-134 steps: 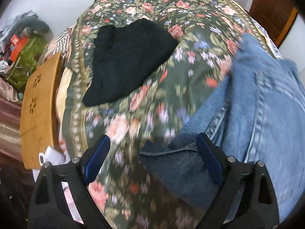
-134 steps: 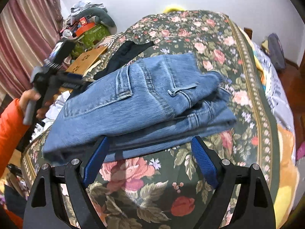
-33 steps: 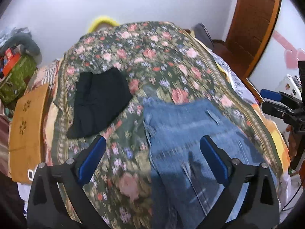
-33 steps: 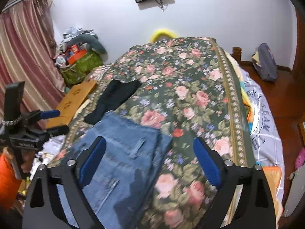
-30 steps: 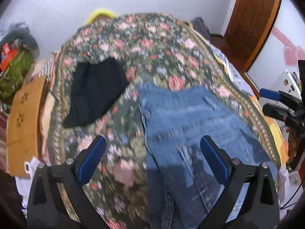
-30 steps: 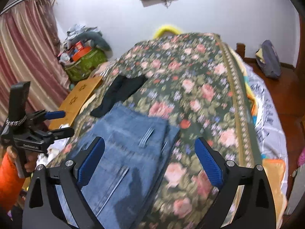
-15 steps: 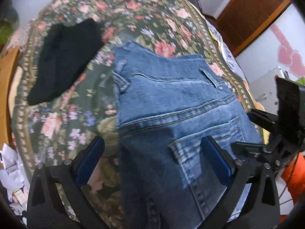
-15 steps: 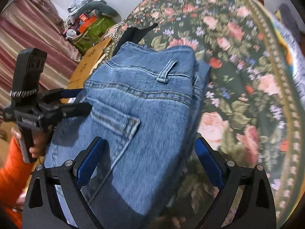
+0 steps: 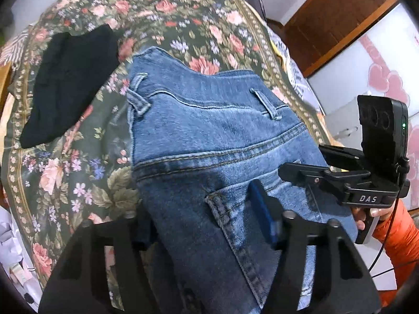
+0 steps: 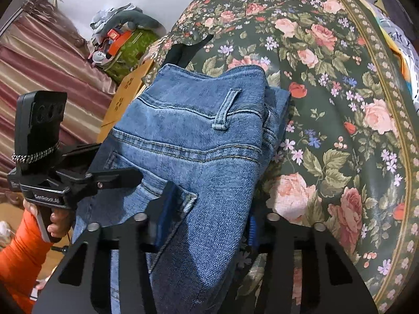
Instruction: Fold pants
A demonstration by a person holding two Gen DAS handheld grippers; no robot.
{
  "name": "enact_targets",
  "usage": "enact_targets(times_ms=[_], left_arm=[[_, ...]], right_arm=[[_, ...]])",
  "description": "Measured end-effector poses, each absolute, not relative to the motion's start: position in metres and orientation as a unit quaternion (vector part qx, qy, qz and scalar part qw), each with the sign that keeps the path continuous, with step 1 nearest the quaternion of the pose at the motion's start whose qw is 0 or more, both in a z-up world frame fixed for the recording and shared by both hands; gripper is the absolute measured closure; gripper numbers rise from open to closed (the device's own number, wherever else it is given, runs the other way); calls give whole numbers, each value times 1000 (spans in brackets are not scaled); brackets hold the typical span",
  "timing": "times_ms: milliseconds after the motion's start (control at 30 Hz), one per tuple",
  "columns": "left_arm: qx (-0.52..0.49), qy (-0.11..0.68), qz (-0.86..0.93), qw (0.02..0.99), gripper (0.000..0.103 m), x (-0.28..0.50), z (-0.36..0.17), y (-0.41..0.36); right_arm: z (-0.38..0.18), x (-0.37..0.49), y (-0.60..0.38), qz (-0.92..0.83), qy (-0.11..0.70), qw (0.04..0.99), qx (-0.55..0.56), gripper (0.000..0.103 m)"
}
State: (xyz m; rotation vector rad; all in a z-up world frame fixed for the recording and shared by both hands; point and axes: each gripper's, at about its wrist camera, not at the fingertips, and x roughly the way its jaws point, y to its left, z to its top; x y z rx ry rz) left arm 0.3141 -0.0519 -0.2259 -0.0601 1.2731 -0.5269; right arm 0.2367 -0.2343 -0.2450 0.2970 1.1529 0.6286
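The folded blue jeans [image 9: 209,141] lie on the floral bedspread [image 9: 183,15], waistband away from me; they also show in the right wrist view [image 10: 199,136]. My left gripper [image 9: 201,214] has closed on the near left edge of the jeans, its blue pad pressed on the denim by the back pocket. My right gripper [image 10: 207,212] has closed on the near right edge of the jeans. Each gripper shows in the other's view, the right one [image 9: 324,167] and the left one [image 10: 115,172], at the jeans' sides.
A black folded garment [image 9: 68,78] lies on the bed left of the jeans. A wooden board [image 10: 125,96] and a cluttered green bag [image 10: 128,47] stand beyond the bed's left edge. A wooden door [image 9: 337,18] is at the right.
Both grippers came down from above the bed to the near end of the jeans and their jaws narrowed from wide open onto the denim edges.
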Motion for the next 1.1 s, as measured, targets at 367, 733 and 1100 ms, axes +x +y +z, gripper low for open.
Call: enact_targets(times_ms=[367, 733, 1100], left_arm=[[-2, 468, -223, 855, 59, 294, -143, -21], [-17, 365, -174, 914, 59, 336, -70, 45], [-49, 392, -131, 909, 59, 434, -118, 111]], right_arm=[[-169, 238, -202, 310, 436, 840, 89, 78], [-90, 295, -136, 341, 334, 877, 50, 79], [-134, 383, -80, 337, 361, 868, 50, 79]])
